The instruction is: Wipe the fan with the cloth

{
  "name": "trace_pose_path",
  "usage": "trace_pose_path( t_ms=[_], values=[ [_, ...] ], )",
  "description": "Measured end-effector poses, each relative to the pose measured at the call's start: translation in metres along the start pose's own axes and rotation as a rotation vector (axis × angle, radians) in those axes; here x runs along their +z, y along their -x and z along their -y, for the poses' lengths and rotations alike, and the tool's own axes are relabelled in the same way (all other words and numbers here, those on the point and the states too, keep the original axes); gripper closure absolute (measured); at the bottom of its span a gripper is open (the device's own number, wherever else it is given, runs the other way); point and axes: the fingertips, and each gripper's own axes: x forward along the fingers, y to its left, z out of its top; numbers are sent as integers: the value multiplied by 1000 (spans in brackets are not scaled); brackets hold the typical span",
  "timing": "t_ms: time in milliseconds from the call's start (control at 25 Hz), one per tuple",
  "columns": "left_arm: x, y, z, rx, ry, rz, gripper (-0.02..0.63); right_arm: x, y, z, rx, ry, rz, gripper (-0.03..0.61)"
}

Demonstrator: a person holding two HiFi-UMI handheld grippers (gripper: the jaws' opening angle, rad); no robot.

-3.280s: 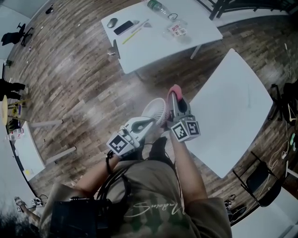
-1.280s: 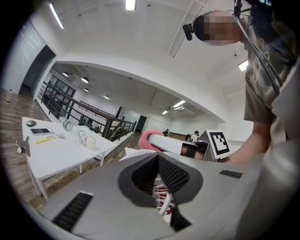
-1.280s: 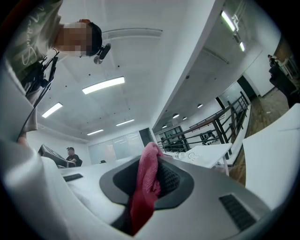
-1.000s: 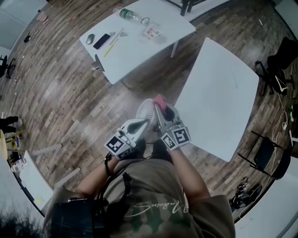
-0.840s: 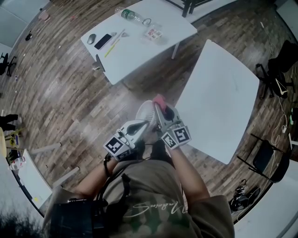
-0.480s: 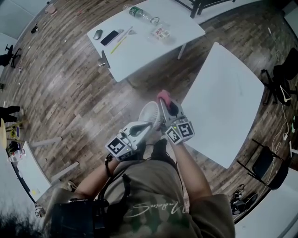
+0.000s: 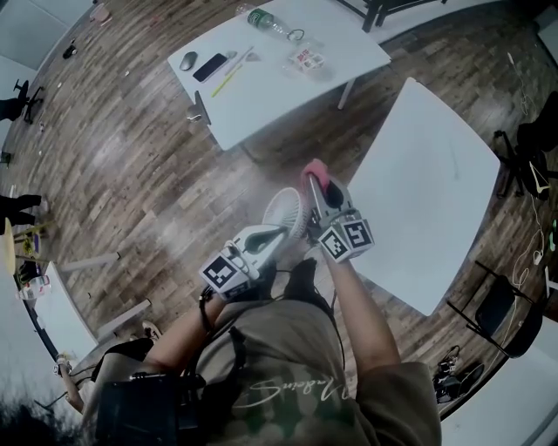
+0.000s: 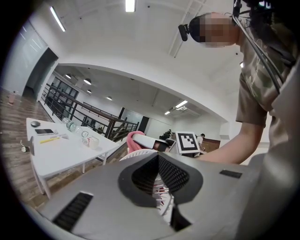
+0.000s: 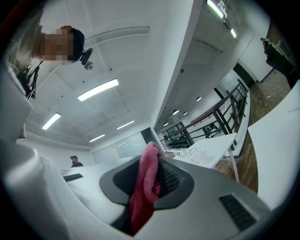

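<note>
Left tool (image 8: 158,161): jaws closed together on the fan (image 7: 284,211), with white grille showing in the gap below the pads; marker cube (image 7: 225,272) at the near end, toward the person (image 7: 279,375). Fan: white, round, held in the air over the wooden floor (image 7: 131,165), in front of the person, between the two tools. Right tool (image 9: 151,178): jaws part-way apart, clamped on the cloth (image 9: 144,187). Cloth: pink, bunched, running down between the pads and sticking out past the tips; placed at the fan's far upper rim, just beside the grille in the head view; contact not clear from any view. Right tool lying along the fan's right side, near the left tool. Surface (image 7: 288,96), white, beyond the fan, carrying a bottle (image 7: 266,19), phone (image 7: 209,67), mouse (image 7: 188,60), pen (image 7: 234,74) and small packets (image 7: 305,59). Second surface (image 7: 427,200), white, to the right, just beside the right tool in the head view. Chair (image 7: 501,305) at far right, on the floor.
</note>
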Motion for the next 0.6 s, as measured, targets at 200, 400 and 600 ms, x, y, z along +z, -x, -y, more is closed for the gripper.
trace_pose_path(
  t_ms=[200,400,600],
  values=[
    [0,1,-2,-6,6,-24,591,46,20,2,-54,92,96,491],
    [8,7,-27,-67,-11,16,593,66,60,-25,-123,251,108,490],
    [6,10,-50,-88,-10,-18,594,37,101,-52,-216,222,107,489]
  ],
)
